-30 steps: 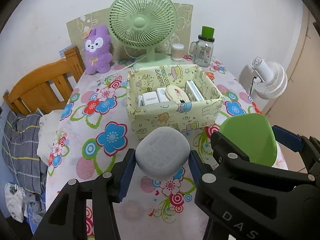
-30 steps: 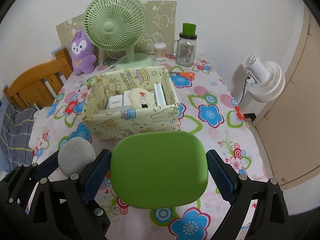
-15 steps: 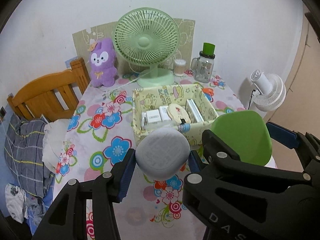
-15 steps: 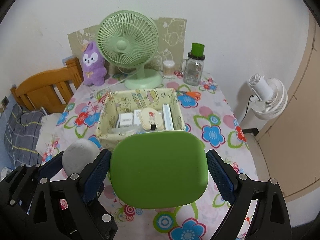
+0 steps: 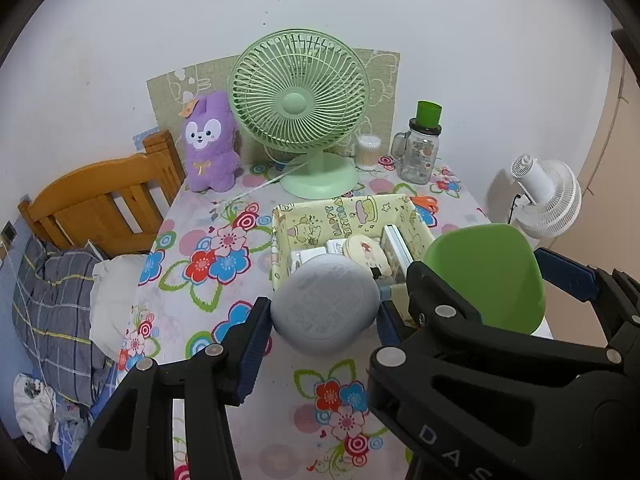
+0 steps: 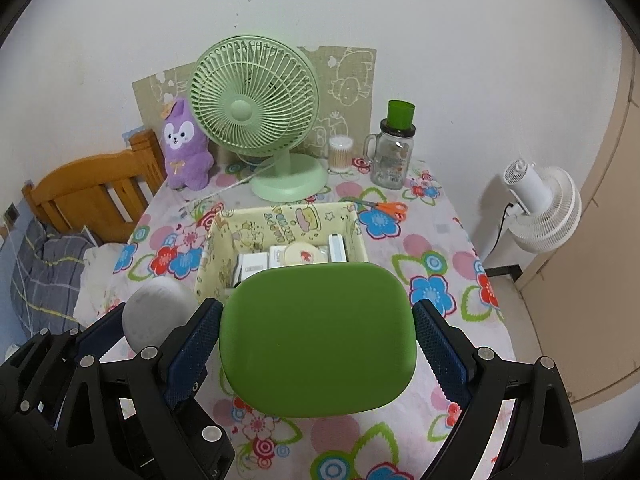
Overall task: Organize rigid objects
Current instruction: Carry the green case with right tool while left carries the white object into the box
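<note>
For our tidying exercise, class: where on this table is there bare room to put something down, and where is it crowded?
Free cloth lies left of the storage box, between it and the bed frame, and right of it, below the scissors. The back edge is crowded: plush toy, green fan, cotton swabs, jar. The box is partly filled.

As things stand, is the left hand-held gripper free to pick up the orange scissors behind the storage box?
Probably not: the left hand-held gripper is shut on a grey object, and the storage box sits between it and the scissors.
</note>
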The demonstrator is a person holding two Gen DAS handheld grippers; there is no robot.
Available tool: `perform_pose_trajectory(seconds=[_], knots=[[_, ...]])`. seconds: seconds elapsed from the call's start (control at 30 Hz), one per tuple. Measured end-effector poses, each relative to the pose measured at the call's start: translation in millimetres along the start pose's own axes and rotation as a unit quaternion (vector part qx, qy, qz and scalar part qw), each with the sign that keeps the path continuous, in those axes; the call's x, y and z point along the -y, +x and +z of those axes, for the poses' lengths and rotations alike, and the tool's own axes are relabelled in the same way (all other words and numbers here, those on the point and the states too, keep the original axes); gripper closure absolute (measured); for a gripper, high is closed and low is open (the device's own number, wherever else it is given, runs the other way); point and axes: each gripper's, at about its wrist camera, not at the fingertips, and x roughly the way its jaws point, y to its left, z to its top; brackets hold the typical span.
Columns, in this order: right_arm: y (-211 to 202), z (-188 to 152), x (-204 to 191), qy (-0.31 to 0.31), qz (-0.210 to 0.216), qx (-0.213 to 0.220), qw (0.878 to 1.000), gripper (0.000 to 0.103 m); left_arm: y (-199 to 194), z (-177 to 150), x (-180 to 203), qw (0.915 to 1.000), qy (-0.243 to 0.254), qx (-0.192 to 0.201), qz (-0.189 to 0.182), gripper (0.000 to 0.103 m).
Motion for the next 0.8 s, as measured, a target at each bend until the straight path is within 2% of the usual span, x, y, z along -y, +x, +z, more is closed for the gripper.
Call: perform_pose_trajectory(seconds=[0.8], knots=[[85.9, 40.4, 5.1, -0.006, -0.001, -0.038, 0.999, 0.008, 79.6, 37.0, -3.6, 0.9992, -0.014, -0.037, 0.003, 0.047]])
